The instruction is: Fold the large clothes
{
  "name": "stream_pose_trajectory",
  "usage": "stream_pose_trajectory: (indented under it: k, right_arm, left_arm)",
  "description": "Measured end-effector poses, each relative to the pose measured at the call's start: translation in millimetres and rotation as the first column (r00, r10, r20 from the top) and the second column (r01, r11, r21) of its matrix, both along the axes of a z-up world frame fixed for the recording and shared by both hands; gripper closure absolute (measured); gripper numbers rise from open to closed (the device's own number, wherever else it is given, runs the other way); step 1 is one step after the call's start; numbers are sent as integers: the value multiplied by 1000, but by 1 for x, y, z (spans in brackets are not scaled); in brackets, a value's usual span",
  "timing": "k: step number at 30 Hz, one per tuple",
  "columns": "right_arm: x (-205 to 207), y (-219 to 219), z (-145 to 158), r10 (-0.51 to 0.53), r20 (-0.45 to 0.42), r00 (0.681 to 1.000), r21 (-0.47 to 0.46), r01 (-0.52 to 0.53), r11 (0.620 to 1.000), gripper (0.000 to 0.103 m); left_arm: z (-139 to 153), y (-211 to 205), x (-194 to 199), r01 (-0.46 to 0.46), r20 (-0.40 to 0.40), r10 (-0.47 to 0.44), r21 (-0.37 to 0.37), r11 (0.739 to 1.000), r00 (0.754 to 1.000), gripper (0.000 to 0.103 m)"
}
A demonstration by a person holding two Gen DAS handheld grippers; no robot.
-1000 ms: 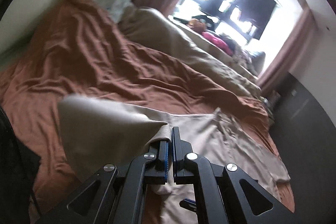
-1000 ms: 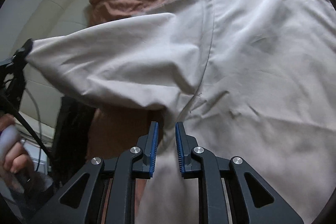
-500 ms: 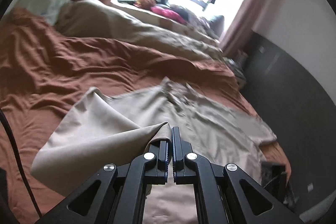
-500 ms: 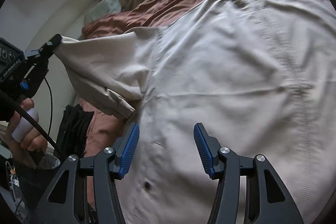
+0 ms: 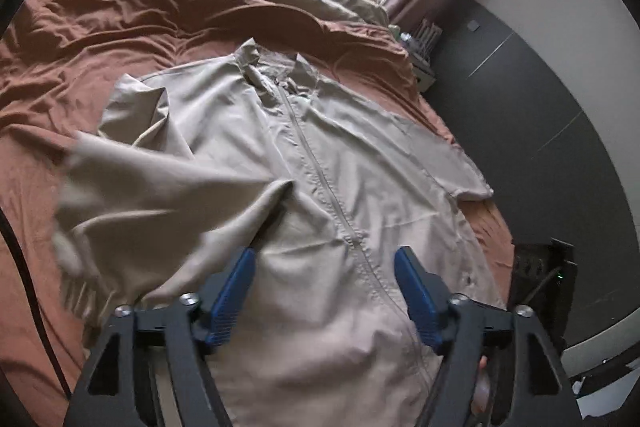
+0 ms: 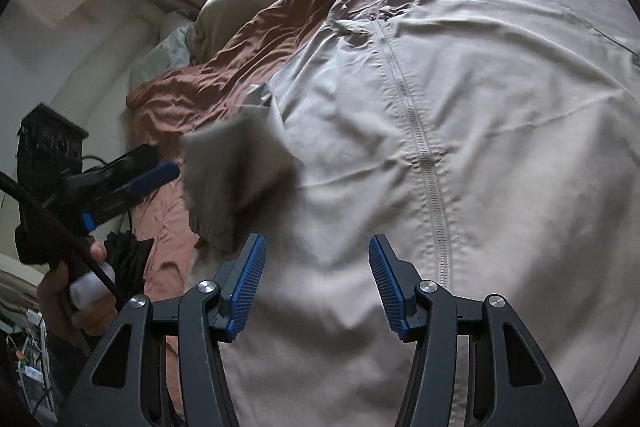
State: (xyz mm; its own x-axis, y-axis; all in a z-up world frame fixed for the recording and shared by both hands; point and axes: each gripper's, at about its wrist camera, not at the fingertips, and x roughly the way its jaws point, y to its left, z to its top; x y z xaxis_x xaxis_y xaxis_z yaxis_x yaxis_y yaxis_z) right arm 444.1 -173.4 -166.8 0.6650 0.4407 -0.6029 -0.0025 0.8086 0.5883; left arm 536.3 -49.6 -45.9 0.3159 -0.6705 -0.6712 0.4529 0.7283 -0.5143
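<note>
My left gripper (image 5: 324, 287) tilts down over the beige jacket (image 5: 320, 163), which lies zipper-up on the rust bedsheet (image 5: 80, 39); its jaws are opening, the blurred sleeve (image 6: 236, 163) clear of them. My right gripper (image 6: 316, 279) hovers alongside, jaws apart, gripping nothing.

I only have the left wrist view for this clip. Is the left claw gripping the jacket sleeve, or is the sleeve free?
Observer: Free. In the right wrist view the left claw has its jaws opening, and the blurred sleeve hangs just beyond them, not between them.
Operator: And the right claw?
Observer: The right claw is open above the jacket, beside the zipper, with nothing pinched.
Operator: Anything at the bed's edge?
Observer: A black cloth lies there, beside the hand holding the left claw's handle.
</note>
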Motion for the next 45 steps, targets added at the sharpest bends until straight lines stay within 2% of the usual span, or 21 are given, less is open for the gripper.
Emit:
stream_pose_trajectory:
  k: [2,8,12,16,20,23,25,29,32,33,34,35,36,38,45]
  right_arm:
    - [-4,6,8,7,17,1000,-5,-7,1000,51]
    - [11,36,15,86,58,995,-24,-85,996,51]
    - [29,77,19,173,60,983,-62,-170,984,51]
    - [50,123,22,277,52,959,-127,-269,955,51]
    - [86,169,24,363,37,931,-223,-347,911,51]
    - [111,204,19,419,6,908,-309,-397,864,51]
    - [128,225,10,427,-38,904,-368,-410,835,51]
    - [150,248,-14,421,-122,899,-416,-432,800,51]
    - [159,266,-38,426,-197,883,-508,-464,726,51]
    - [159,270,-40,426,-202,882,-526,-465,712,51]
    - [160,273,-41,420,-202,885,-544,-458,703,56]
    - [161,273,-40,404,-202,892,-559,-444,701,72]
    - [164,271,-38,394,-205,896,-562,-437,703,73]
    - [165,266,-34,403,-193,895,-518,-442,732,80]
    - [140,211,7,420,-48,906,-366,-408,836,88]
  left_arm:
    - [6,14,-6,-24,5,24,-9,1000,1000,25]
    - [17,74,-24,-166,41,164,45,985,986,25]
    - [11,122,-38,-263,36,261,83,961,965,25]
    - [3,161,-51,-350,27,349,108,930,937,25]
    - [-8,204,-71,-425,9,427,125,897,904,25]
    - [-17,228,-86,-469,-3,475,148,870,880,25]
    - [-24,245,-96,-498,-16,506,158,853,862,25]
    - [-36,269,-111,-533,-34,545,167,830,838,25]
    - [-44,281,-113,-548,-59,563,166,820,824,25]
    - [-46,283,-112,-551,-66,567,164,818,821,25]
    - [-47,283,-111,-553,-69,568,161,818,820,25]
    - [-48,282,-110,-552,-69,567,158,819,821,25]
    - [-49,280,-109,-550,-69,565,156,820,822,25]
    - [-50,274,-105,-542,-69,557,155,826,828,25]
    - [-58,243,-87,-498,-76,511,146,855,856,25]
